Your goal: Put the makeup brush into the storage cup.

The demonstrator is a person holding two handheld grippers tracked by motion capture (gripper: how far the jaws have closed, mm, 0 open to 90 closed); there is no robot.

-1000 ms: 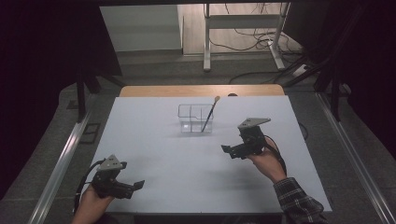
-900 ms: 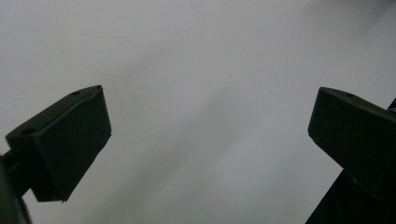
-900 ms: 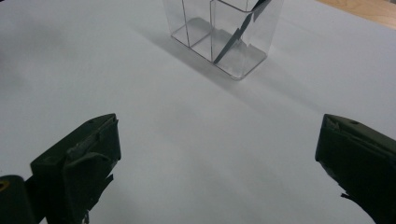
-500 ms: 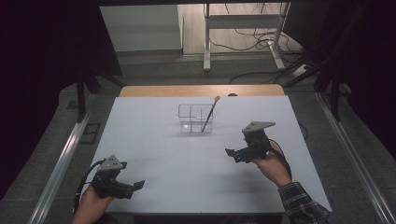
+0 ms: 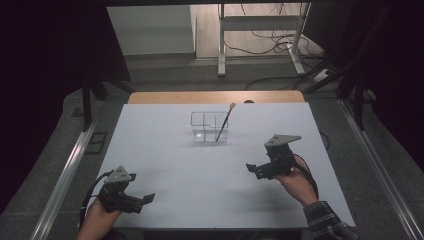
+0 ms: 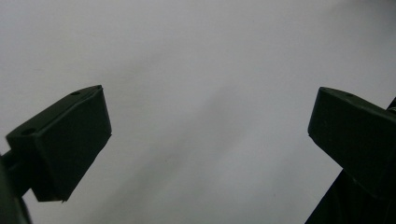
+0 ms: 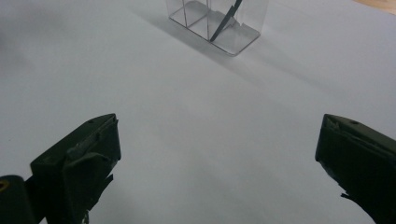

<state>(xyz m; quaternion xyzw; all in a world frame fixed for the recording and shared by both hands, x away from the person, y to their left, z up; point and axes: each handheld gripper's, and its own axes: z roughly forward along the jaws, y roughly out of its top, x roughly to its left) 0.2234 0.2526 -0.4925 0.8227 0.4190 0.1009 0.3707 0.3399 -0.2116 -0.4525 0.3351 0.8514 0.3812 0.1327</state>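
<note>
A clear divided container (image 5: 208, 128) stands at the middle back of the white table (image 5: 165, 150). A thin dark brush (image 5: 224, 122) with a pale tip leans in its right compartment. My right gripper (image 5: 252, 169) hovers at the right, in front of the container and apart from it, jaws pointing left. In the right gripper view my right gripper (image 7: 219, 154) is open and empty, with the container (image 7: 243, 32) and the brush (image 7: 227, 17) far ahead. My left gripper (image 5: 147, 198) rests near the front left corner. In the left gripper view my left gripper (image 6: 210, 135) is open over bare table.
A wooden strip (image 5: 215, 97) runs along the table's far edge. Behind it, a metal stand (image 5: 260, 35) and loose cables (image 5: 280, 80) lie on the floor. Metal rails (image 5: 65, 175) flank the table on both sides.
My right gripper has drawn back from the container, toward the front right of the table. The left gripper and the brush have stayed put.
</note>
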